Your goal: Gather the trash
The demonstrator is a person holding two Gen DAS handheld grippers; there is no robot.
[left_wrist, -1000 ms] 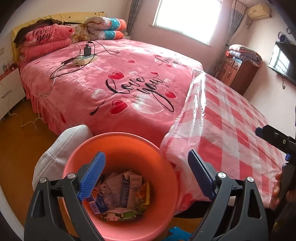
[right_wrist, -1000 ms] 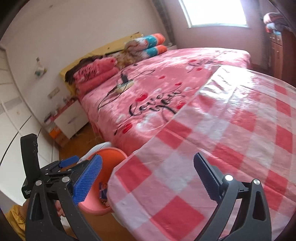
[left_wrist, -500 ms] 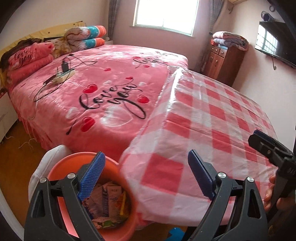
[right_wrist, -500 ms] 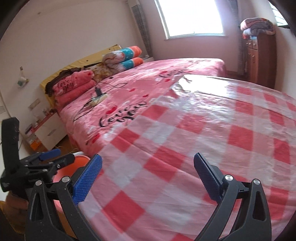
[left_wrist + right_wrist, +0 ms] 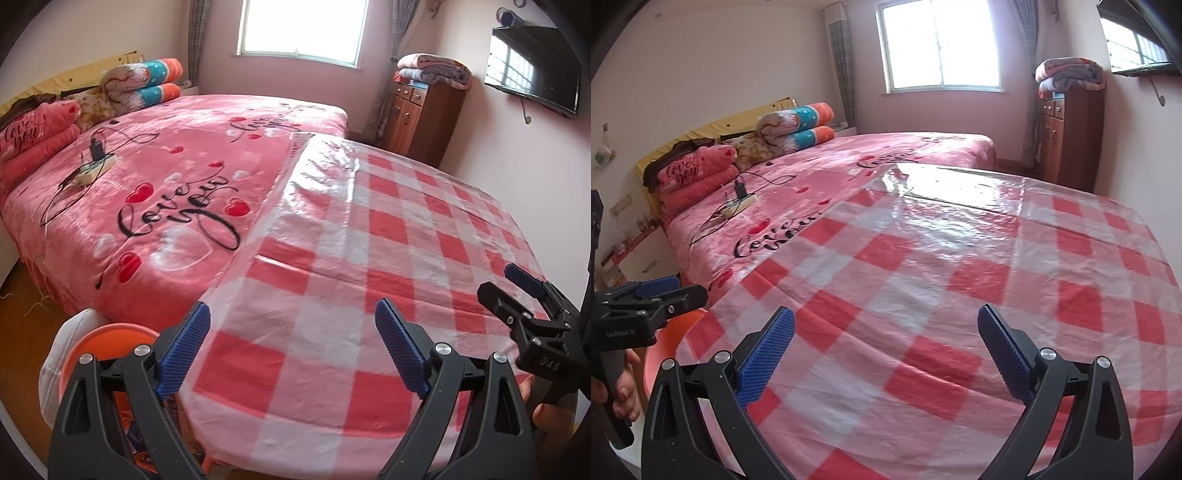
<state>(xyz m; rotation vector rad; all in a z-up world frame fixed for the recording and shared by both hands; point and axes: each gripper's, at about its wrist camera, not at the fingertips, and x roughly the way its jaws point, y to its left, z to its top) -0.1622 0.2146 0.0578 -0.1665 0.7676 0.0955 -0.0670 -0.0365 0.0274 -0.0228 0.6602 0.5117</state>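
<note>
Item: our left tool (image 5: pixel 291 352), black-framed with blue ribbed pads, jaws spread wide and holding nothing; it sat at the bottom centre of the left wrist frame, over the near edge of the counter.

Item: our right tool (image 5: pixel 886 354), same make, likewise spread and empty, at the bottom centre of its own frame.

Item: the round counter under a glossy red-and-white checked plastic cloth (image 5: pixel 369 236), filling the middle and right of both frames. We saw no trash on its visible surface.

Item: the orange plastic waste bin (image 5: pixel 107 338), at the lower left of the left wrist frame, just beside the counter's edge and partly hidden behind the left tool. Printed wrappers (image 5: pixel 133 434) showed inside it, low in the frame.

Item: the bed with a pink "Love you" blanket (image 5: pixel 166 177), upper left, carrying a white power strip with a black plug (image 5: pixel 95 167).

Step, as we judged it: a search for remaining trash, with nothing in hand. The next move called for a scan of the counter and the floor before either tool closed on anything.
</note>
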